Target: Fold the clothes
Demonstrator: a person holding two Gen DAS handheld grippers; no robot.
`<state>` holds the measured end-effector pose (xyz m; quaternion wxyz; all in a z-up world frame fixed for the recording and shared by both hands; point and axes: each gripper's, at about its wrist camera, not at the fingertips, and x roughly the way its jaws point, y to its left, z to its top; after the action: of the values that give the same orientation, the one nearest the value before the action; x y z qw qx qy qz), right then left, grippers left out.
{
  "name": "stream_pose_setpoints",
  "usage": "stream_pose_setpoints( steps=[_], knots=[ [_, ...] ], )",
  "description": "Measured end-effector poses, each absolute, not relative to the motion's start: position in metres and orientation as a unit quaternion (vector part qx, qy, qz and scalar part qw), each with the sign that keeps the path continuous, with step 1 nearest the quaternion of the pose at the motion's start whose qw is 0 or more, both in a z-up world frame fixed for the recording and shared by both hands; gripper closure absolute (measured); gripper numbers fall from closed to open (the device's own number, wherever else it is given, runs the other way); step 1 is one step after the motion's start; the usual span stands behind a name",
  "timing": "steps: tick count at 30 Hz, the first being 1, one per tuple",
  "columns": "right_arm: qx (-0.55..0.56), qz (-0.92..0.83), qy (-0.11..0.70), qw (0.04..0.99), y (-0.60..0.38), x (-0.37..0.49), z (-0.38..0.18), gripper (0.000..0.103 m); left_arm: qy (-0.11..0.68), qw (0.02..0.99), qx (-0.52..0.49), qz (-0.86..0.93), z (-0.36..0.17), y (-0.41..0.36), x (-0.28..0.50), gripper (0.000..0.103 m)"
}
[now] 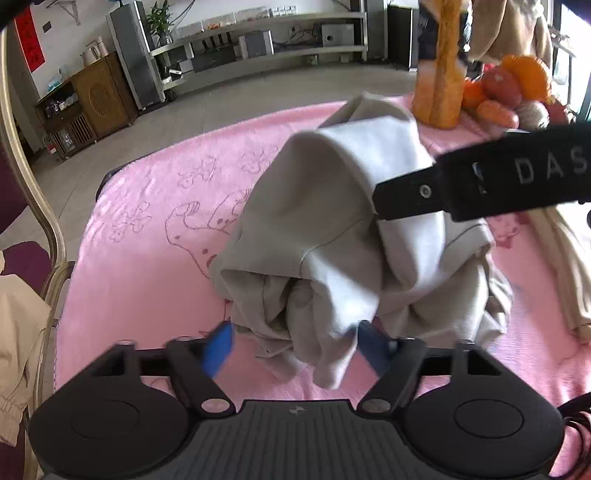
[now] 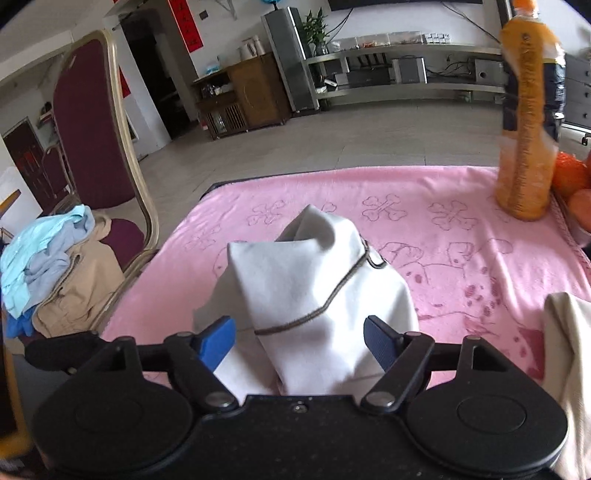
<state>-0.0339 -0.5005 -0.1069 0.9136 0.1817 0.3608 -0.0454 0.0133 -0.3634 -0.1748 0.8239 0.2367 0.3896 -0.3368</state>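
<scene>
Pale grey cotton garment [image 1: 332,229] sits bunched in the middle of your left wrist view, heaped on the pink fleece blanket [image 1: 147,229] that covers the counter. Your left claw [image 1: 295,347] stands spread, its blue-padded fingers [image 1: 218,347] on either side of the garment's lower folds; you cannot tell from this view whether the pads touch the cloth. A black finger of your other tool, lettered in white, reaches in from the right edge of that frame and meets the garment's upper fold.

In your right wrist view the same garment [image 2: 306,295] rises as a soft peak at centre, a dark cord [image 2: 332,295] running across it. Your right claw [image 2: 299,341] is also spread wide, with the cloth lying between its fingers.

The blanket [image 2: 443,192] is printed with outlined bones and cartoon dogs. At the upper right of the right view a tall bottle of orange drink [image 2: 524,122] stands on it, with oranges [image 2: 569,173] just beside. A cream cloth [image 2: 569,354] lies at the right edge.

At the left of that frame a maroon chair with a gold frame [image 2: 88,122] carries a pile of light blue and tan clothes [image 2: 55,266]. Beyond the counter the floor is grey tile [image 2: 332,129]; a wooden cabinet [image 2: 243,96], a tall grey speaker [image 2: 288,59] and a long metal shelf unit [image 2: 406,70] stand along the far wall, and red banners [image 2: 186,26] hang at the upper left.
</scene>
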Motion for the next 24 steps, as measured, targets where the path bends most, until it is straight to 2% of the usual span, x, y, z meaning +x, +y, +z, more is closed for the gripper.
stream_pose_setpoints(
  steps=[1, 2, 3, 4, 5, 6, 14, 18, 24],
  knots=[
    [0.188, -0.047, 0.362, 0.912, -0.501, -0.031, -0.11, 0.027, 0.391, 0.823, 0.238, -0.337, -0.177, -0.365, 0.016, 0.056],
    [0.194, -0.048, 0.363, 0.91, -0.502, -0.027, -0.114, 0.033, 0.39, 0.823, 0.239, -0.337, -0.179, -0.365, 0.017, 0.073],
    [0.202, -0.047, 0.364, 0.908, -0.504, -0.025, -0.117, 0.053, 0.39, 0.822, 0.24, -0.337, -0.18, -0.366, 0.018, 0.082],
    [0.21, -0.047, 0.366, 0.905, -0.505, -0.023, -0.121, 0.066, 0.391, 0.823, 0.237, -0.337, -0.18, -0.365, 0.021, 0.086],
    [0.215, -0.05, 0.369, 0.903, -0.507, -0.022, -0.123, 0.086, 0.392, 0.824, 0.232, -0.337, -0.178, -0.364, 0.024, 0.093],
    [0.216, -0.061, 0.369, 0.902, -0.508, -0.024, -0.124, 0.094, 0.395, 0.825, 0.222, -0.337, -0.176, -0.362, 0.027, 0.094],
    [0.253, -0.127, 0.294, 0.913, -0.535, -0.063, -0.074, 0.097, 0.361, 0.856, 0.157, -0.334, -0.114, -0.323, 0.051, 0.098],
    [0.269, -0.122, 0.288, 0.911, -0.543, -0.08, -0.041, 0.097, 0.347, 0.864, 0.115, -0.346, -0.072, -0.296, 0.054, 0.099],
    [0.257, -0.103, 0.324, 0.904, -0.522, -0.08, -0.009, 0.097, 0.322, 0.878, 0.088, -0.343, -0.029, -0.268, 0.046, 0.099]
  ],
)
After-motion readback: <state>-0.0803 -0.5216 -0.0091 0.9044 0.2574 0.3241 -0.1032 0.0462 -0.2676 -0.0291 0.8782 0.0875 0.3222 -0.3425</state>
